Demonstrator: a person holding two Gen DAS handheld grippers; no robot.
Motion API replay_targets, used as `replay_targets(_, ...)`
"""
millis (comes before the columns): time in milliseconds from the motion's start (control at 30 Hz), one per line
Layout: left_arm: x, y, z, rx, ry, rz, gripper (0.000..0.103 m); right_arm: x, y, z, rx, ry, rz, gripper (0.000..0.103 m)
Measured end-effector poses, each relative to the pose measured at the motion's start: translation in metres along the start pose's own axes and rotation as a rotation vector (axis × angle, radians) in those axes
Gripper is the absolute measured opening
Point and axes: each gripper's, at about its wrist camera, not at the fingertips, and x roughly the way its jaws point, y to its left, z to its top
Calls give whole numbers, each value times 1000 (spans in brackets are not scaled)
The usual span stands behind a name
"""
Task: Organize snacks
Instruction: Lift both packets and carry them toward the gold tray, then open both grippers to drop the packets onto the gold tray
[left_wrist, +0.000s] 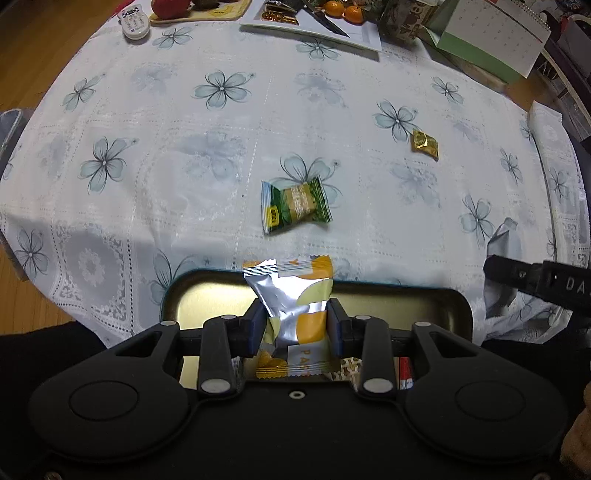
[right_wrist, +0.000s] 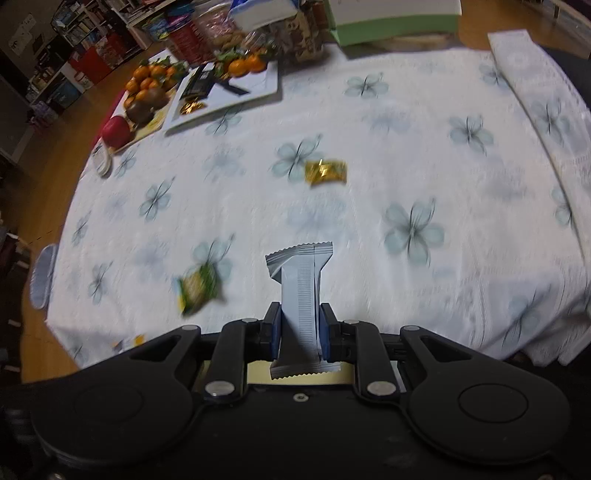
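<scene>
Left wrist: left gripper clamps crinkled foil packet; right gripper pinches ridged grey wrapper

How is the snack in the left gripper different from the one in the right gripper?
The left gripper is shut on an orange and silver packet; the right gripper is shut on a plain grey packet. The orange and silver packet looks wide and puffy, the grey packet narrow. Both have crimped ends and stick out past the fingers.
</scene>
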Motion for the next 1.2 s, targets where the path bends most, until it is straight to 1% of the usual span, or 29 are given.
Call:
replay_targets(67,0,-4,-10,7,11,8,43,-2,1,-16,10,37,-7,21)
replay_targets(133,2,-10,-17,21,17,21,43,-2,4,-31,1,73,-53,21)
replay_targets(200,4,-15,-21,31,26,29,43,-2,7,-44,-11,89,-89,22)
replay_targets(300,9,-20,-21,33,41,31,43,-1,12,-55,-33,123,-90,22)
replay_targets(433,15,-24,-12,29,57,54,43,-2,17,-56,-43,143,-63,22)
replay_targets(633,19,-21,2,17,100,66,45,-7,28,-48,-51,140,-59,22)
replay_targets(667,17,-20,3,15,98,63,47,-7,29,-47,-49,141,-60,22)
replay_targets(767,11,-16,3,5,80,56,57,-8,32,-44,-49,137,-64,22)
replay_targets(967,1,-5,-9,-3,46,69,57,-11,38,-44,-63,125,-85,22)
replay_targets(1200,-15,4,-31,-6,-32,130,57,-17,45,-52,-81,119,-91,22)
